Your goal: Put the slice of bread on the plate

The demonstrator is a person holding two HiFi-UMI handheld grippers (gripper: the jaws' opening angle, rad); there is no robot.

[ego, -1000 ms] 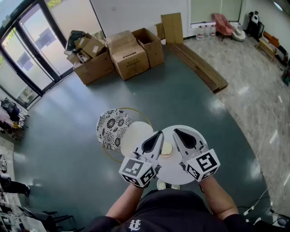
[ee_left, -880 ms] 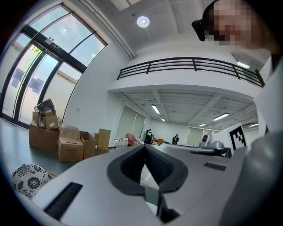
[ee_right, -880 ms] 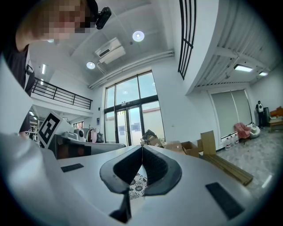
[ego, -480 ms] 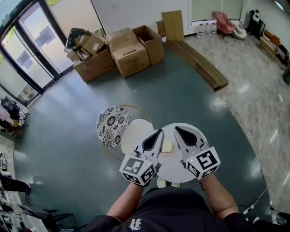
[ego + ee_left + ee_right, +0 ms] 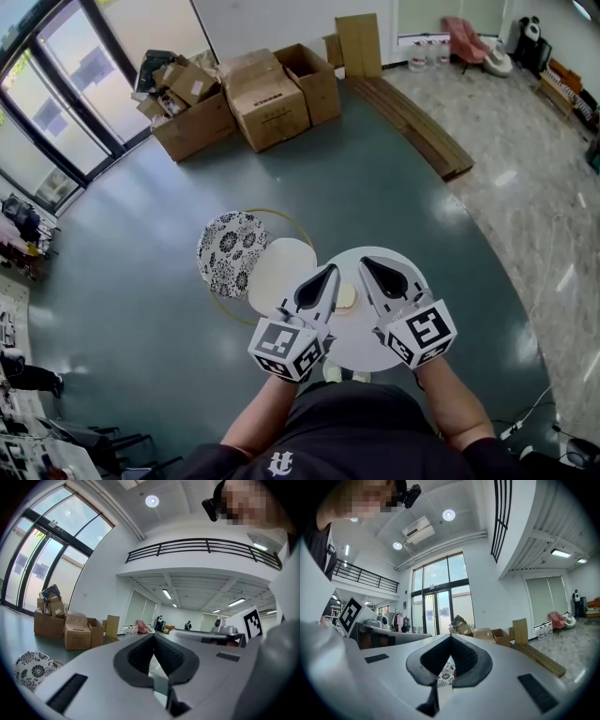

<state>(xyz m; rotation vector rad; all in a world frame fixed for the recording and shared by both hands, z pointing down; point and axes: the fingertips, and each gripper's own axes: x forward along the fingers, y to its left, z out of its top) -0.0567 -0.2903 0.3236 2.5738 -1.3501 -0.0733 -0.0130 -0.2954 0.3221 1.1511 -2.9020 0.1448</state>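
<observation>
In the head view a pale slice of bread point(image 5: 346, 298) lies on a small round white table point(image 5: 375, 342), between my two grippers. To the left of the table a cream round plate point(image 5: 279, 270) rests inside a gold ring frame. My left gripper point(image 5: 332, 271) hovers over the table's left edge with its jaws shut and empty, its tip just left of the bread. Just right of the bread, my right gripper point(image 5: 364, 262) is also shut and empty. In the gripper views the left gripper point(image 5: 153, 635) and the right gripper point(image 5: 451, 637) each show jaws meeting at the tip with nothing between them.
A black-and-white patterned round cushion point(image 5: 228, 253) sits left of the plate. Cardboard boxes point(image 5: 253, 103) are stacked at the far side of the green floor, with wooden planks point(image 5: 412, 127) to their right. Glass doors point(image 5: 56, 112) line the left wall.
</observation>
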